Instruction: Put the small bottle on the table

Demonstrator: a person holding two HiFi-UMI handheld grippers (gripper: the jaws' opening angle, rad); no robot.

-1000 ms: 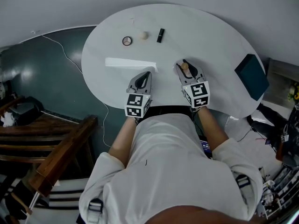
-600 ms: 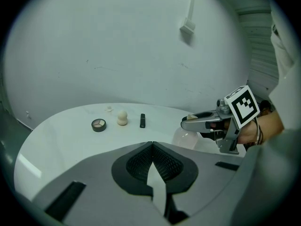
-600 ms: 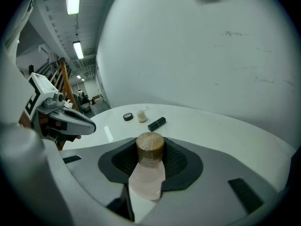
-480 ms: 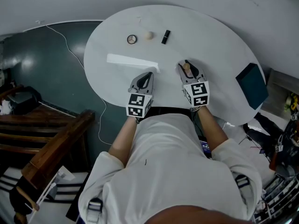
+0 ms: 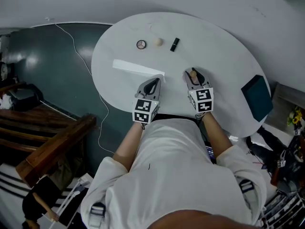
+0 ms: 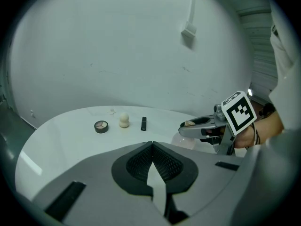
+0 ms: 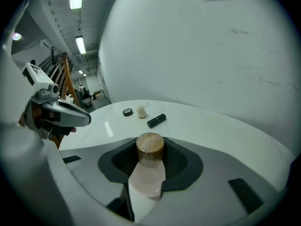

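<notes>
Grips small bottle [image 7: 149,166] in right gripper [image 5: 193,75], roughly upright, cap above the jaws, body low over near side of table [image 5: 219,46], so straight down; left gripper [image 5: 152,84] closed, empty.

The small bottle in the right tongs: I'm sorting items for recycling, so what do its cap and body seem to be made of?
Small bottle: the cap looks like wood, as it is brown and matte with faint streaks like grain. The body is pale pink, cloudy and translucent, which suggests frosted glass or plastic. The look alone does not settle which.
</notes>
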